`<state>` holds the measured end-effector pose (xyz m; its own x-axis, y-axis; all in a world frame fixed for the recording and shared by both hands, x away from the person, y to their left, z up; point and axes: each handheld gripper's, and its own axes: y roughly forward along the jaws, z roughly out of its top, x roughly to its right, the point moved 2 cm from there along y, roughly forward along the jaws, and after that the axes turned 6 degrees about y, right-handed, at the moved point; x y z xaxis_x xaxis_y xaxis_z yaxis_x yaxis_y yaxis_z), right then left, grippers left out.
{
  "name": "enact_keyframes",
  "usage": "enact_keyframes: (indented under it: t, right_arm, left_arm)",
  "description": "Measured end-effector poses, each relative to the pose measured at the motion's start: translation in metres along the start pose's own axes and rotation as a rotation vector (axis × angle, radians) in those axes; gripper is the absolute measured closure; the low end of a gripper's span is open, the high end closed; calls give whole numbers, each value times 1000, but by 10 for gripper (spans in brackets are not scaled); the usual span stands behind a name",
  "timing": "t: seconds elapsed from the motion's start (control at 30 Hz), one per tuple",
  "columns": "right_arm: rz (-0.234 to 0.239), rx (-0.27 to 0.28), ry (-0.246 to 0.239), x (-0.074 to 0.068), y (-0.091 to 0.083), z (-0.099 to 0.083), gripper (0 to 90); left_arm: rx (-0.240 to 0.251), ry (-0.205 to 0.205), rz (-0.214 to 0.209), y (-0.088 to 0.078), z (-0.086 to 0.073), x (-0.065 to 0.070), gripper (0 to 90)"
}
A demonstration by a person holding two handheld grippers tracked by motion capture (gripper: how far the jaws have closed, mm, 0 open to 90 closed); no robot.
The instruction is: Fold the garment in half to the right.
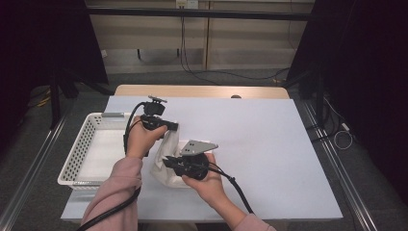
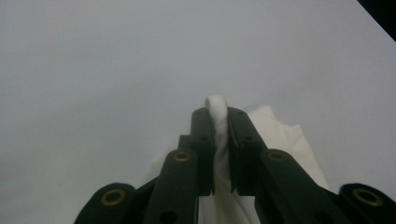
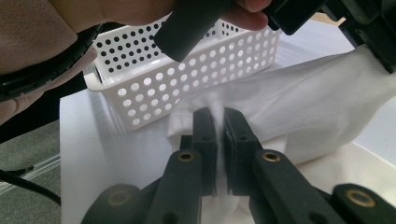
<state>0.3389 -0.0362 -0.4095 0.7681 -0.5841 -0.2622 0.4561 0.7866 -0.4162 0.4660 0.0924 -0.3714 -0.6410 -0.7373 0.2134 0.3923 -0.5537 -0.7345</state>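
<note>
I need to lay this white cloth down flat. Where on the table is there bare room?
The table is bare right of the cloth, out to its far and right edges. It is crowded at the left, where the white basket sits beside the cloth and both grippers.

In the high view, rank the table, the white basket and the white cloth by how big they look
1. table
2. white basket
3. white cloth, bunched and partly hidden by the grippers, so likely bigger spread out

A white sheet covers the wooden worktop (image 1: 202, 91), whose far edge stays bare. Grey carpet (image 1: 231, 79) lies beyond it, below pale wood wall panels (image 1: 250, 43) with black cables (image 1: 185, 53) hanging down. Dark curtains (image 1: 380, 72) flank both sides.
</note>
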Motion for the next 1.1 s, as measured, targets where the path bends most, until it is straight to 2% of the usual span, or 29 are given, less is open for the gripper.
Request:
enact_keyframes:
  t: [0.17,0.2,0.3,0.6,0.7,0.9,1.1]
  right_arm:
    - [-3,1,-4,2,-3,-1,854]
    - [1,2,6,2,-4,-1,854]
    - [-8,0,-6,4,-6,-1,854]
    - [-12,-4,5,6,-10,-2,854]
    - [-12,-2,6,6,-11,-2,854]
    - [-15,-3,3,8,-14,-2,854]
    - [-20,-3,4,11,-17,-4,854]
  left_arm:
    - [6,-3,-15,3,1,3,825]
    - [6,4,-13,4,2,4,825]
    - [5,4,-17,5,3,6,825]
    - [7,11,-24,9,4,9,825]
    - [12,-2,-29,11,4,10,825]
    - [7,15,-33,14,6,13,825]
    - [7,9,-39,17,8,15,825]
